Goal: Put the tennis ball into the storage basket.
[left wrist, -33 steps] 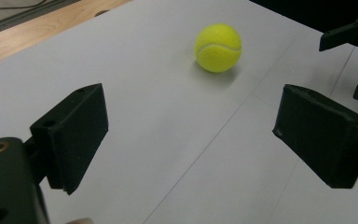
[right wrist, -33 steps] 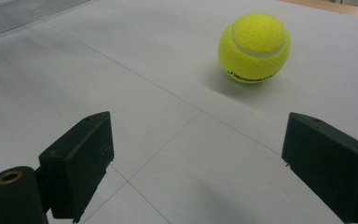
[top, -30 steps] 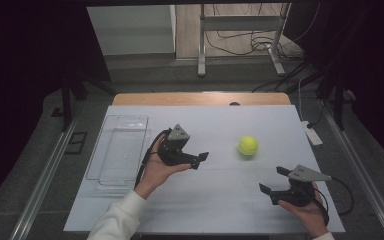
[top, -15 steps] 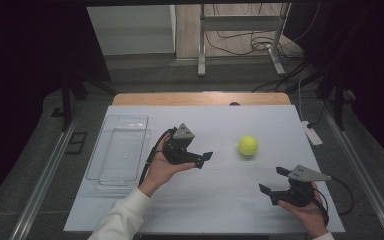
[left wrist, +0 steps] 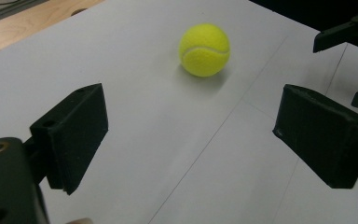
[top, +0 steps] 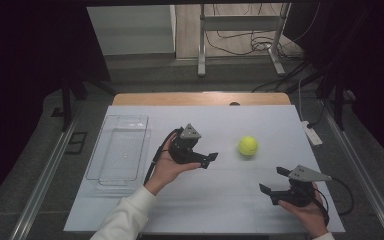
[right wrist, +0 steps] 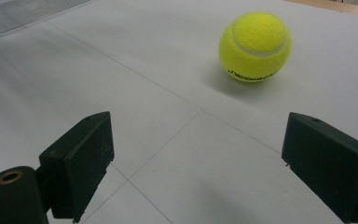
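Jaws stand wide apart on both grippers. High view: the left gripper (top: 206,159) points at the tennis ball (top: 248,145), which lies at its 3 o'clock on the white table (top: 130,210); the right gripper (top: 274,182) waits at 5 o'clock of the ball. Left gripper view: the ball (left wrist: 204,50) sits at 12 o'clock, apart from the jaws, so this looks like the approach step. Right gripper view: the ball (right wrist: 254,46) is at 1 o'clock. Next, the left gripper likely must straddle it, then close.

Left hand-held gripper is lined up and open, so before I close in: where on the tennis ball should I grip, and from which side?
Grip the tennis ball across its widest middle, one jaw on each side. It is round and sits free on the white table, so any pair of opposite sides works. Coming straight ahead with the left hand-held gripper looks best, since its jaws are open and the ball lies ahead of them.
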The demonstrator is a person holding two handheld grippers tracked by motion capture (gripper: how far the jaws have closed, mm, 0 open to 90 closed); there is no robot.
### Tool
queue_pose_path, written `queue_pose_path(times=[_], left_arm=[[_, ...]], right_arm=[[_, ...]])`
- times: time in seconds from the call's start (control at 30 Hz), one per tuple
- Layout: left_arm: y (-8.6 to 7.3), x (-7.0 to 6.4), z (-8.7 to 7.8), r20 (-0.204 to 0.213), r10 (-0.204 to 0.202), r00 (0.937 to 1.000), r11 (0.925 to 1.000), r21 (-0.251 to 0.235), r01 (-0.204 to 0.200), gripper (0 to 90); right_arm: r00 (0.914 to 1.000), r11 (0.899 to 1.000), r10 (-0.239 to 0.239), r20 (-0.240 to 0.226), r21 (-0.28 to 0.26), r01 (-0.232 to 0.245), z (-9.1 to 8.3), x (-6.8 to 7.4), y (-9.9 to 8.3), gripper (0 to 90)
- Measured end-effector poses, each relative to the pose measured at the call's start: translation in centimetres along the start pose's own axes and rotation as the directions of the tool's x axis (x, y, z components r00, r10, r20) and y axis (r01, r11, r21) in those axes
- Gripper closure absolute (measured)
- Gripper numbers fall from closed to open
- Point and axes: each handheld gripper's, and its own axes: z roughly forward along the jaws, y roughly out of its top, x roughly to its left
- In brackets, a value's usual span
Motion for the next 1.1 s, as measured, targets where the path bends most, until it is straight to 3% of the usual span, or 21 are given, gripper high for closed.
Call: queue_pose_path(times=[1.1], left_arm=[[1.3,-0.7,2.7,0.02,0.016,0.9997,0.9995,0.028,-0.017,10.9]], right_arm=[[1.0,1.0,-0.004,0.006,0.003,0.004,0.0,0.1,0.0,9.6]])
